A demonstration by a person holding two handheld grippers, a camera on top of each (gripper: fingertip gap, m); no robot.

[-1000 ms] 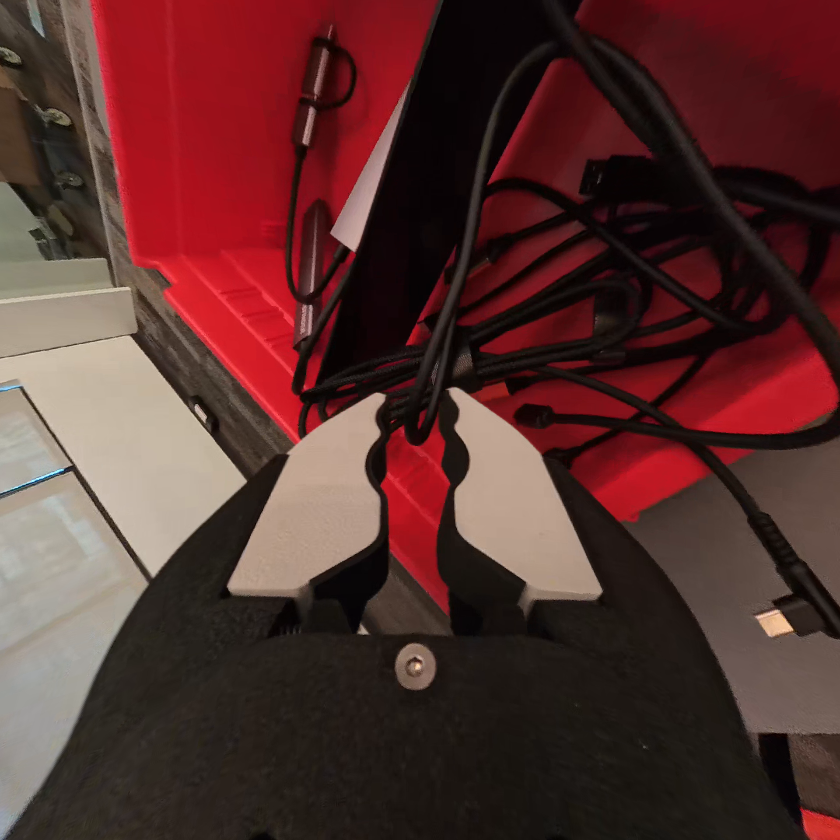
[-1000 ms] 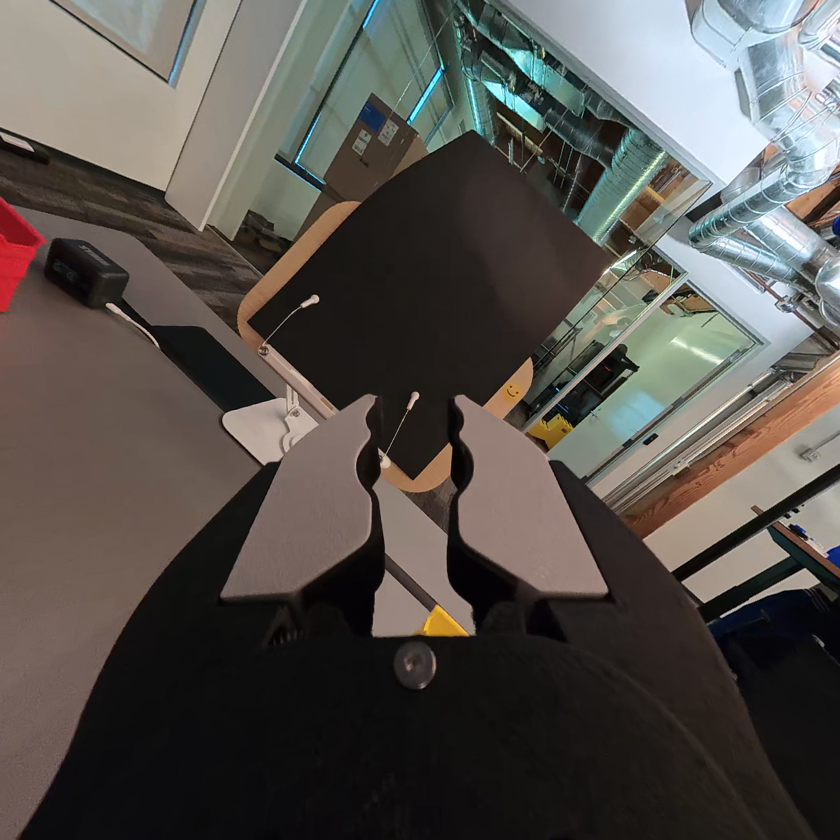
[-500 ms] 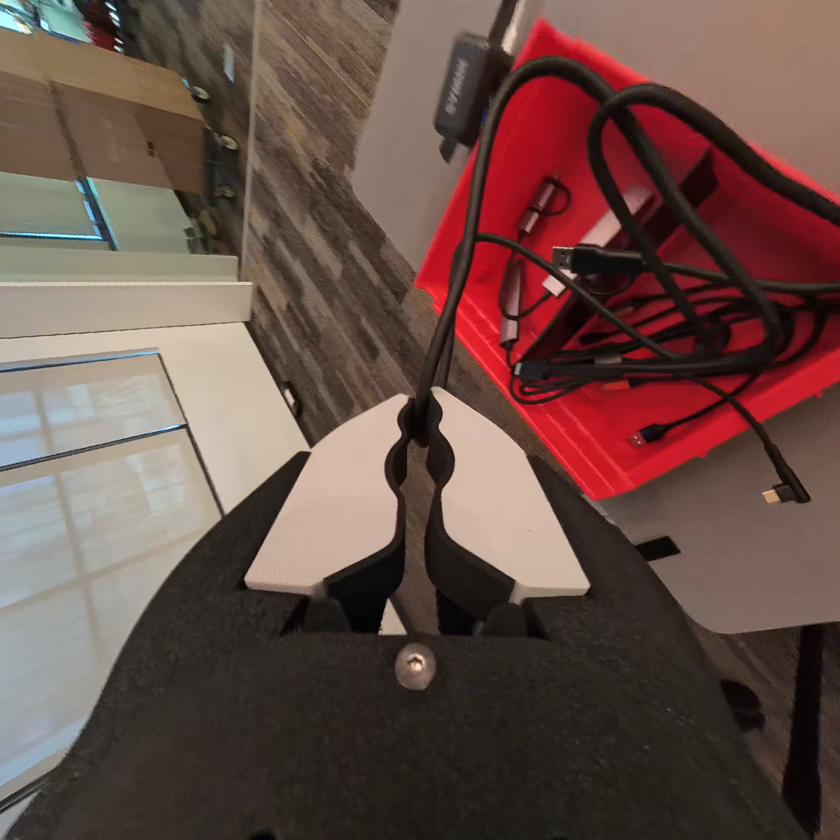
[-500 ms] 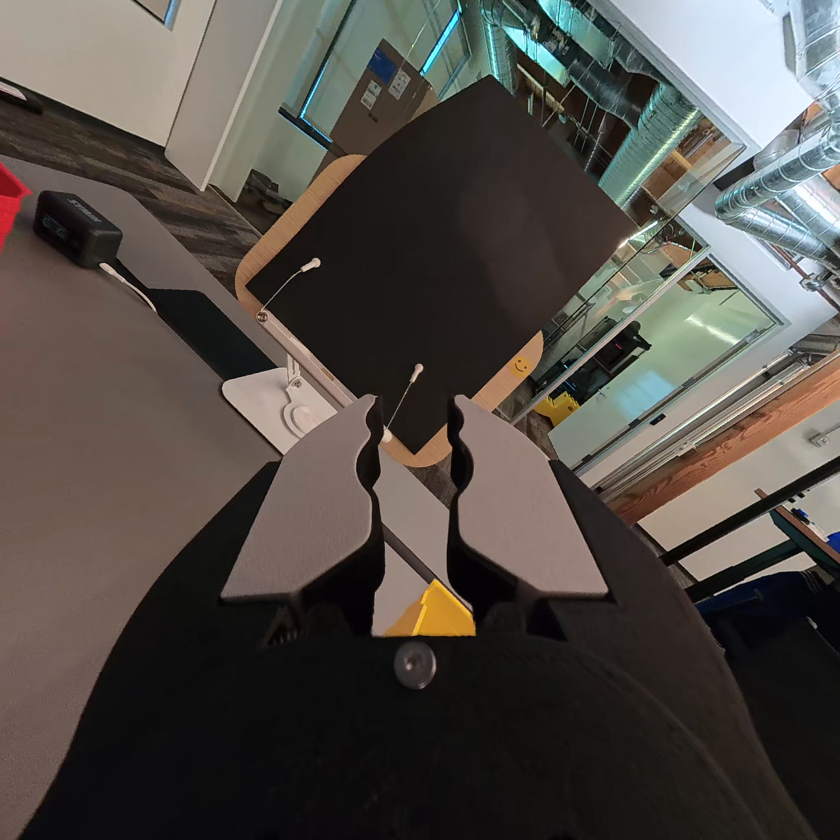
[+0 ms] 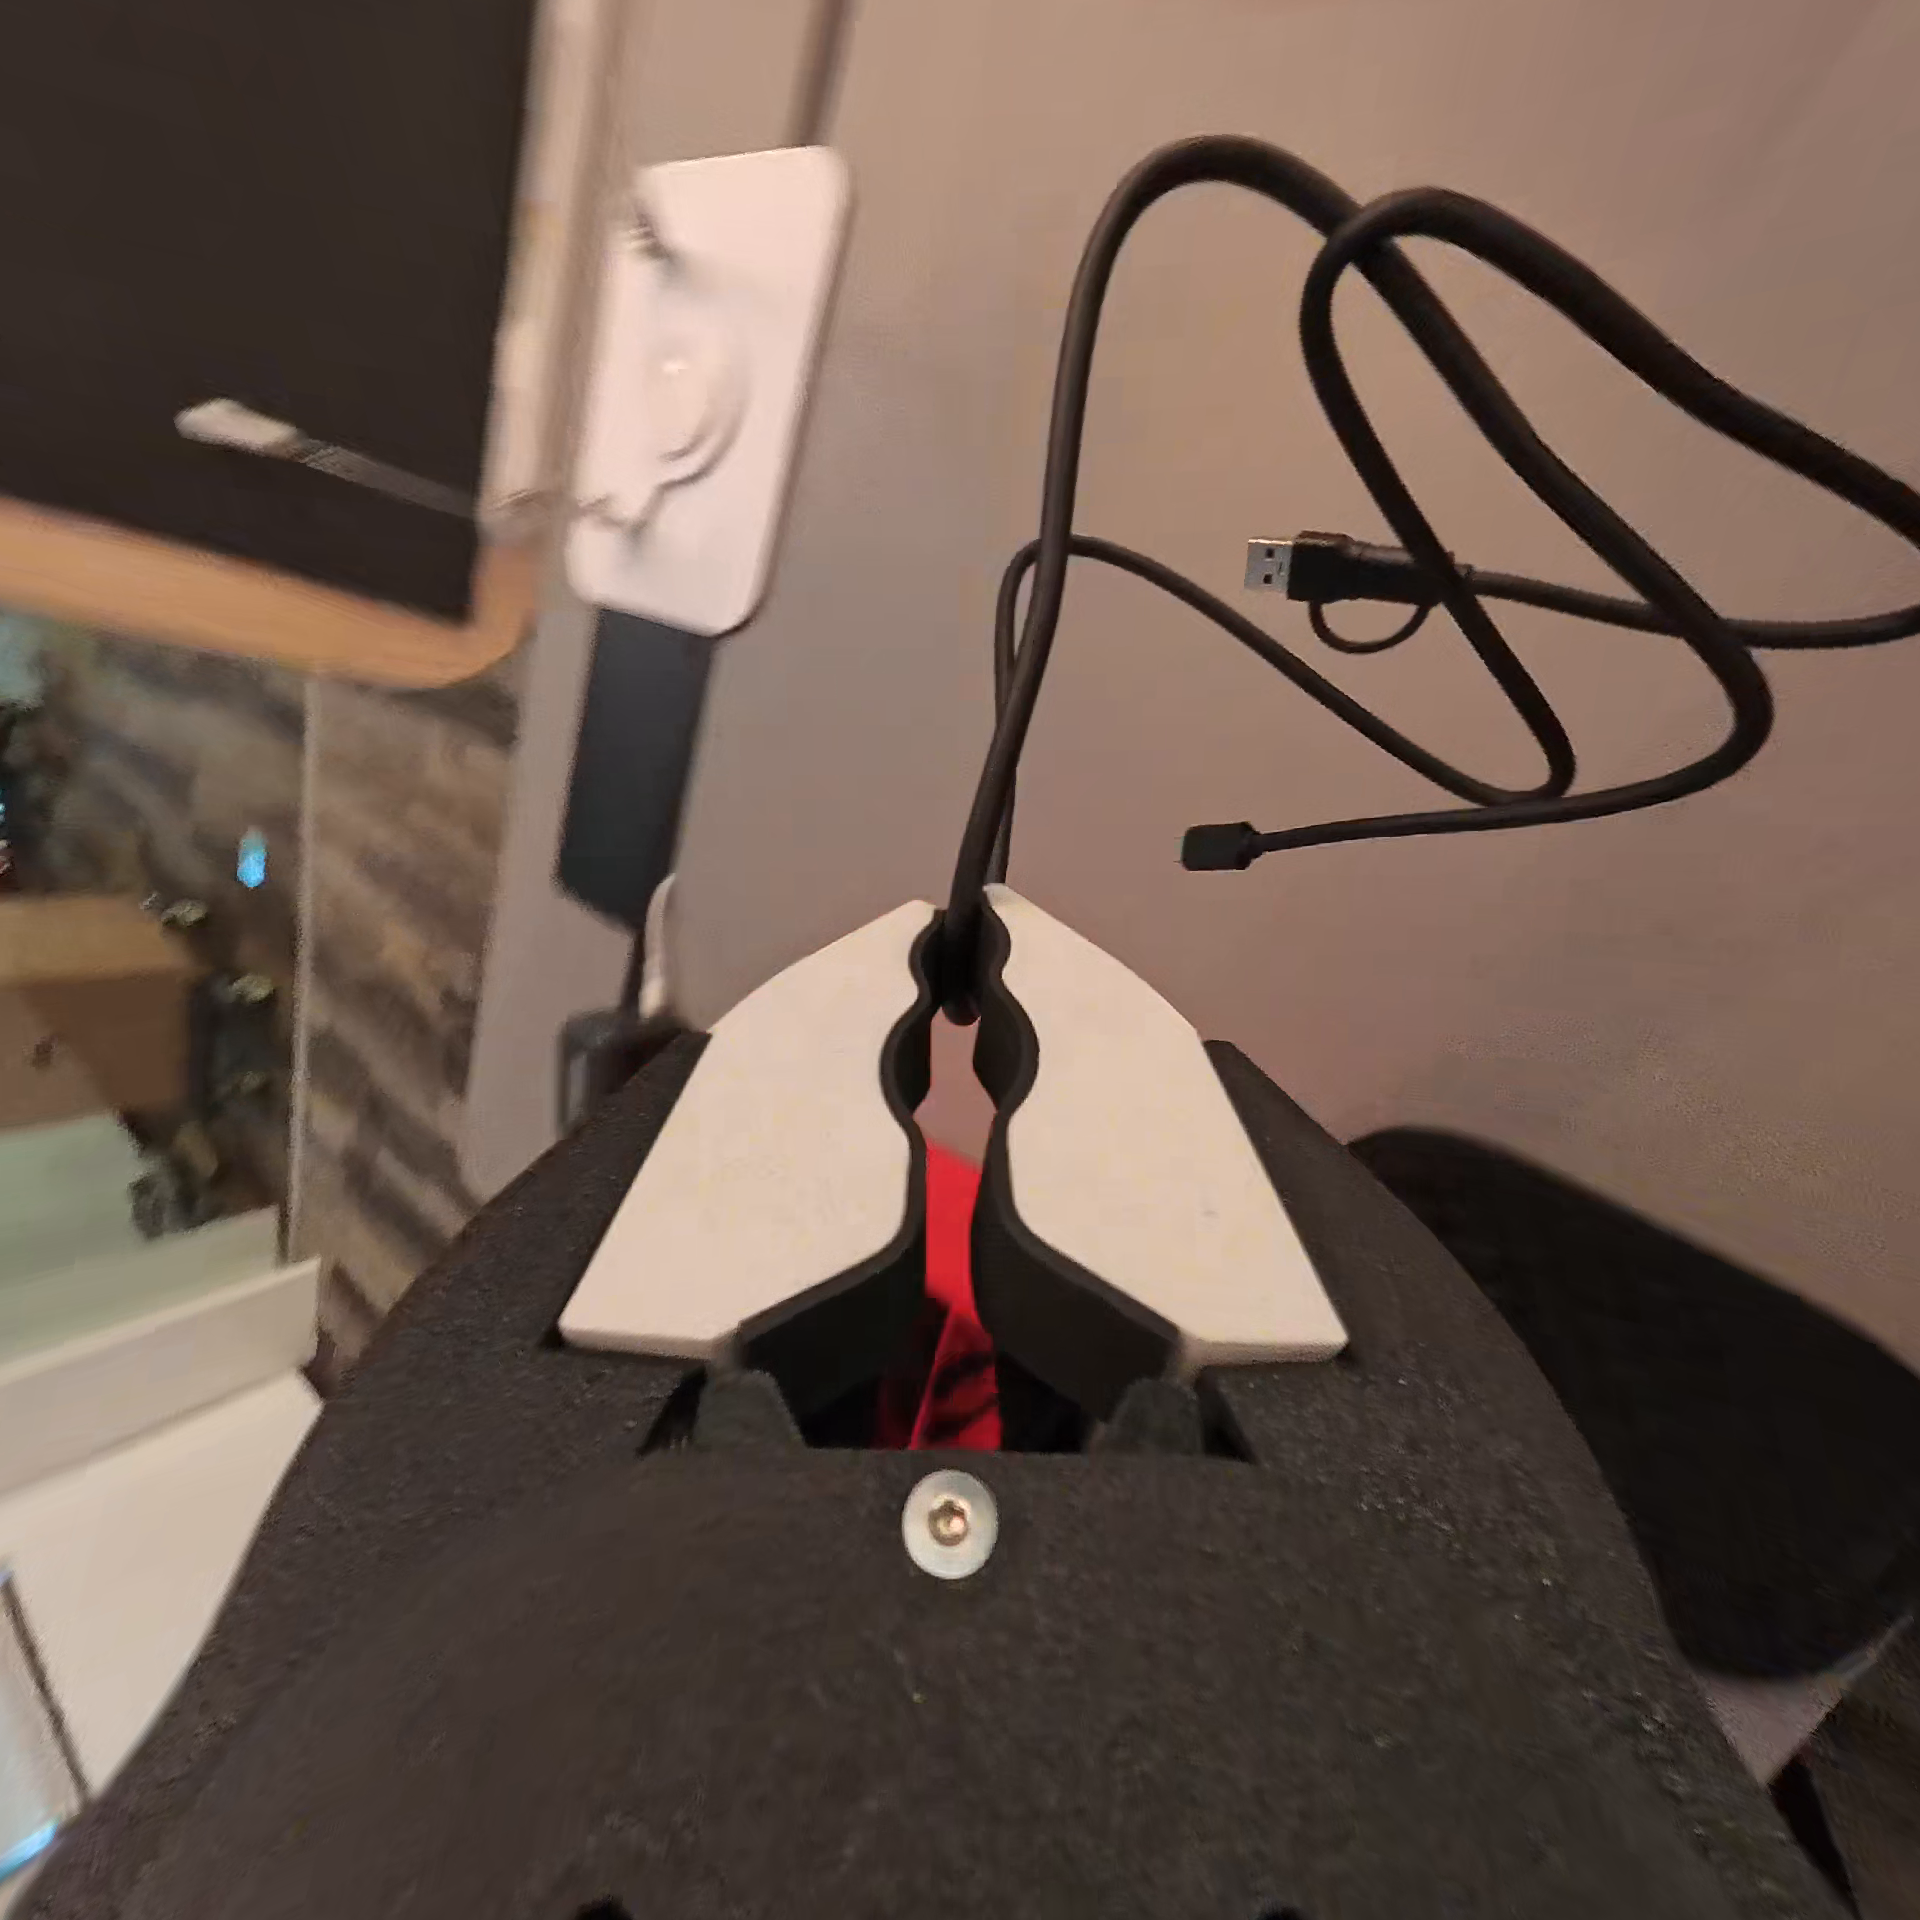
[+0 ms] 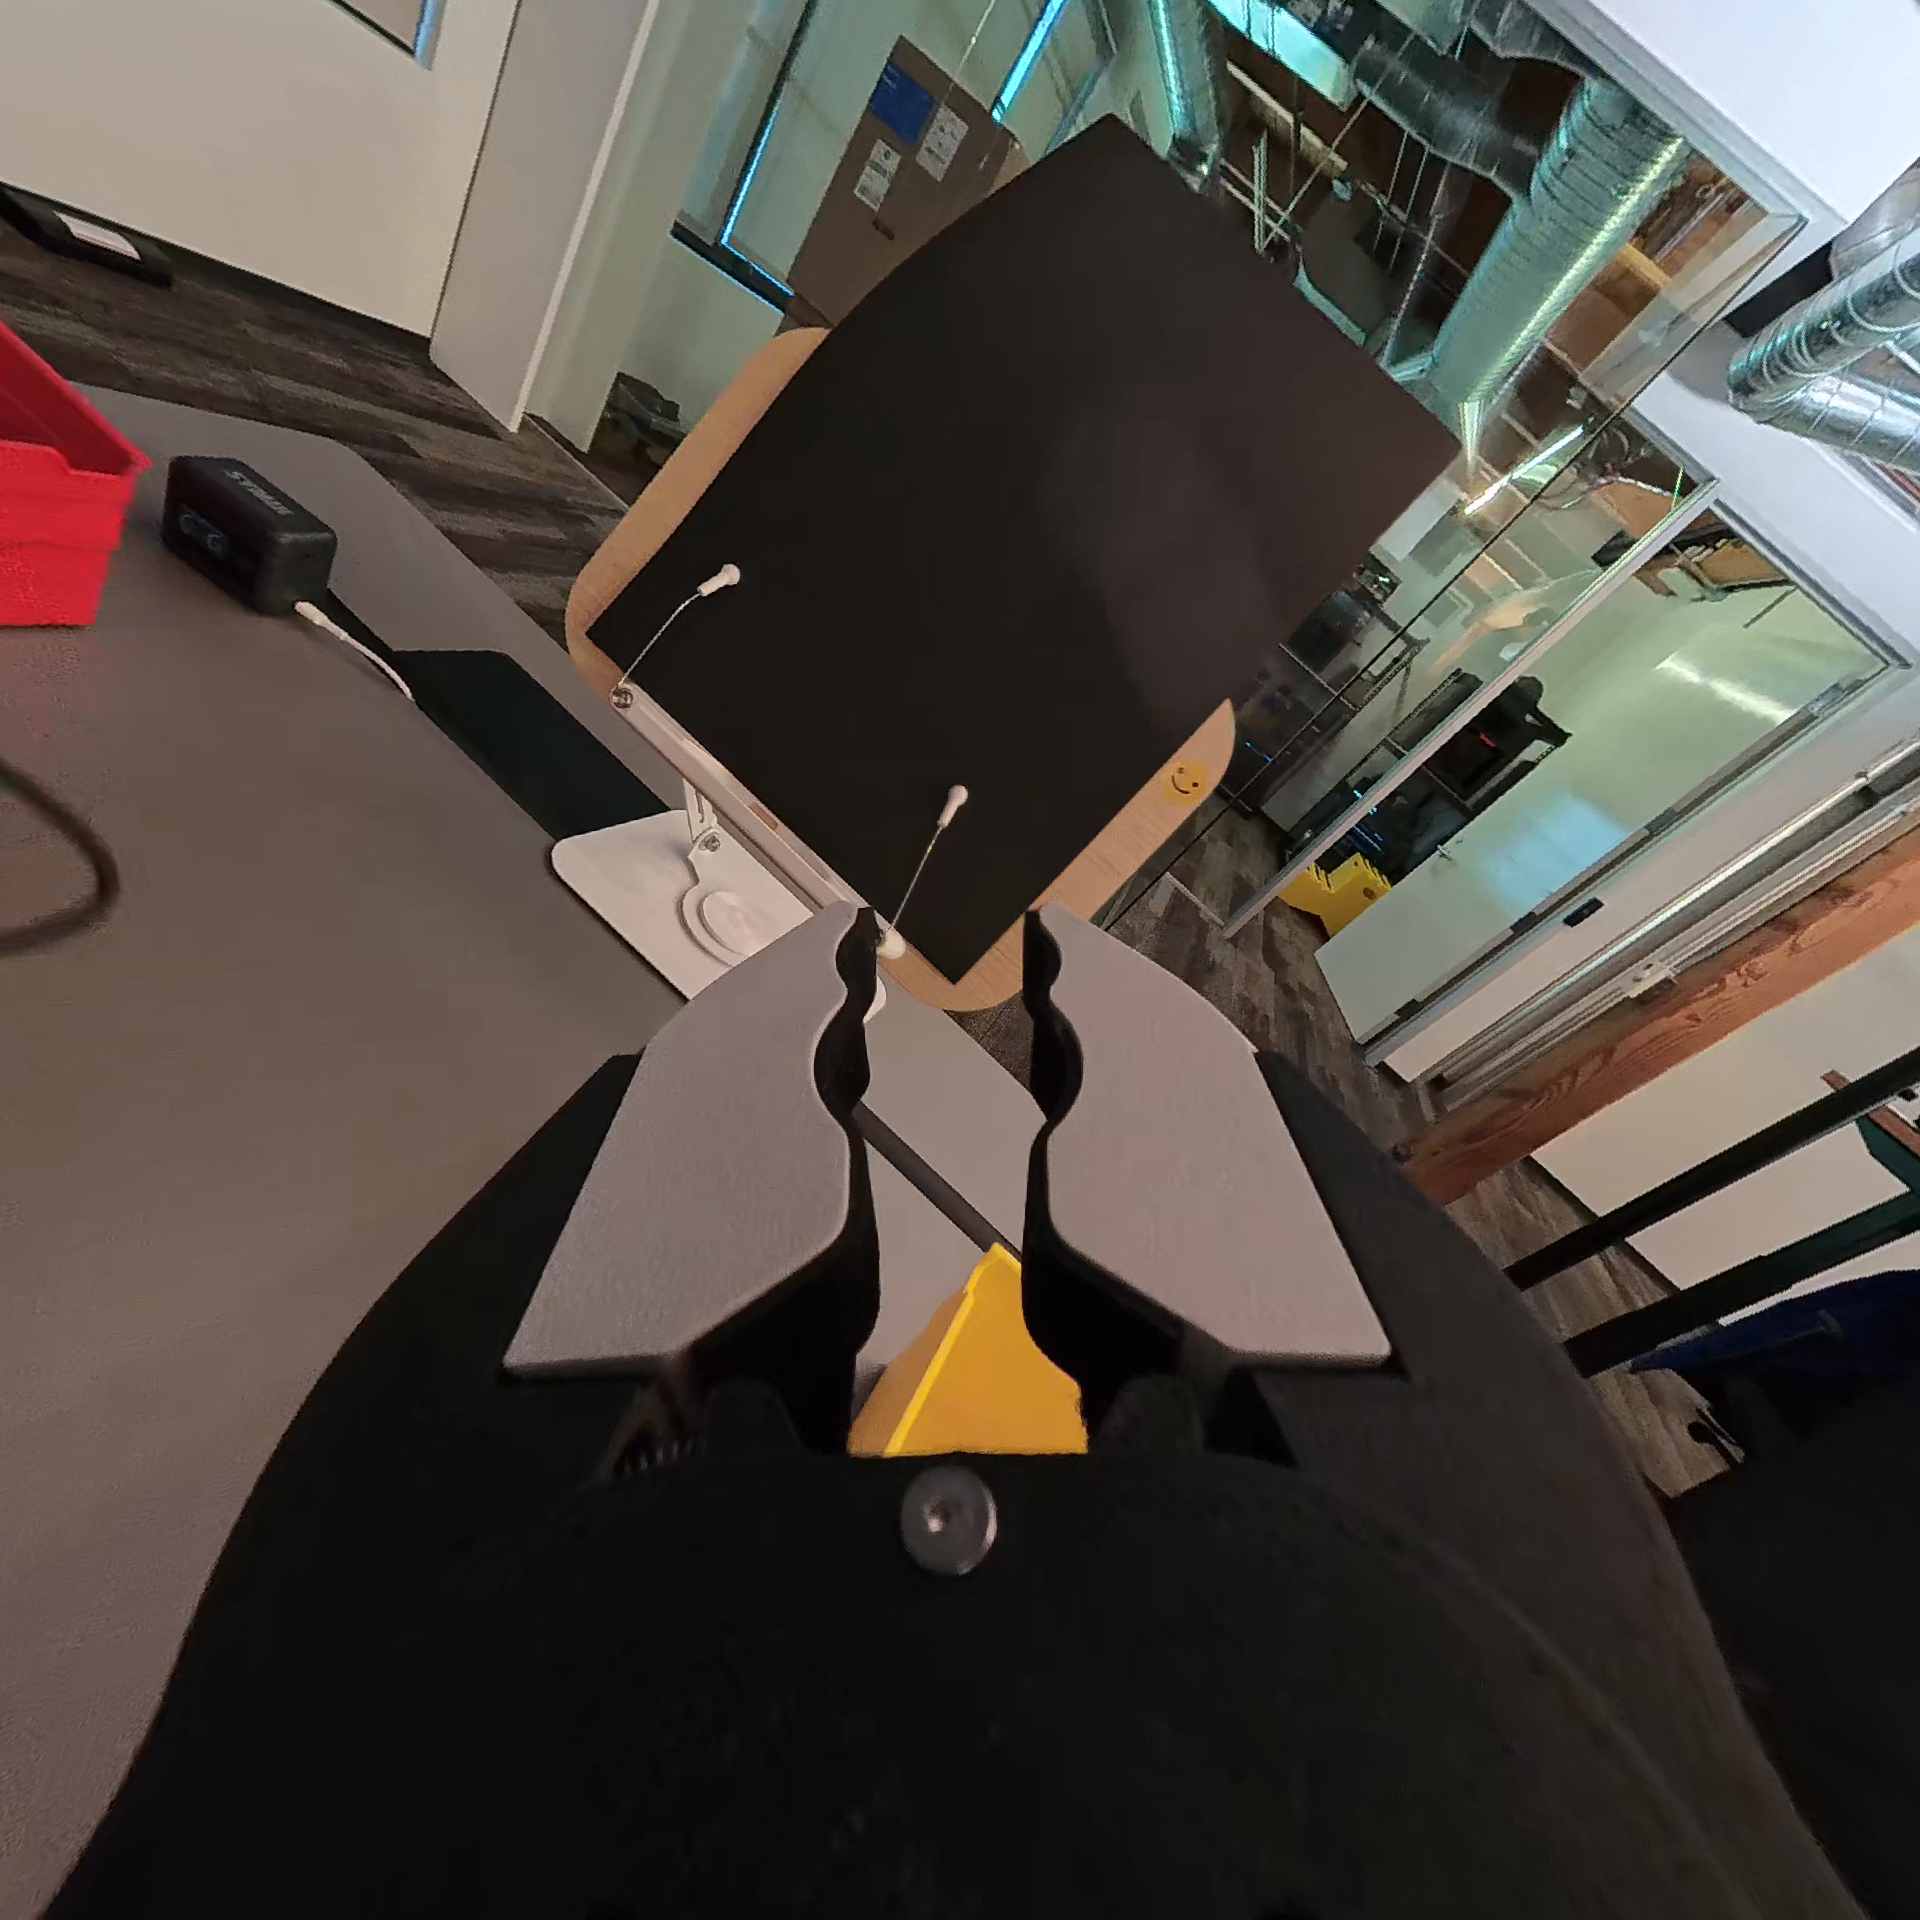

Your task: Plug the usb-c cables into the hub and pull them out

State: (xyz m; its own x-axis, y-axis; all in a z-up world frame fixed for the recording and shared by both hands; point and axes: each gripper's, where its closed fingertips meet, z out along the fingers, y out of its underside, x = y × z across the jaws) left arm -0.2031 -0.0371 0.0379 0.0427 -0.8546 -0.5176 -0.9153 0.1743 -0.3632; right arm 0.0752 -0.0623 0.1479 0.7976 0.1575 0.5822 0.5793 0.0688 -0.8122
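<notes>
A bundle of black cables (image 5: 1075, 436) hangs in the air above the grey bench (image 5: 1351, 987), pinched at the very tips of the left hand-held gripper (image 5: 961, 940). Its two pale fingers (image 5: 790, 1164) are closed almost together on a thick cable strand, and a thinner strand runs up just behind it. From the grip the cables rise and loop off to the right. Two free ends dangle in the loops: a silver-tipped USB plug (image 5: 1280, 566) above, and a small black plug (image 5: 1218, 847) below it, both clear of the bench. No hub shows in either view. Through the gap between the fingers a patch of red (image 5: 948, 1226) shows below the gripper. To the left stands a white stand base (image 5: 707, 395) and, beyond it, a black panel (image 5: 239, 229) edged in light wood; this part of the view is blurred.

The right hand-held gripper (image 6: 940, 940) is well apart from the cables, its fingers (image 6: 727, 1164) spread with a clear gap and nothing between them. It points over the bench (image 6: 260, 1039) toward the same black panel (image 6: 1018, 540). A yellow box (image 6: 971, 1382) lies below its fingers. At the far left sit a red bin (image 6: 52, 499) and, just beside it, a small black adapter (image 6: 244, 530) with a white lead
</notes>
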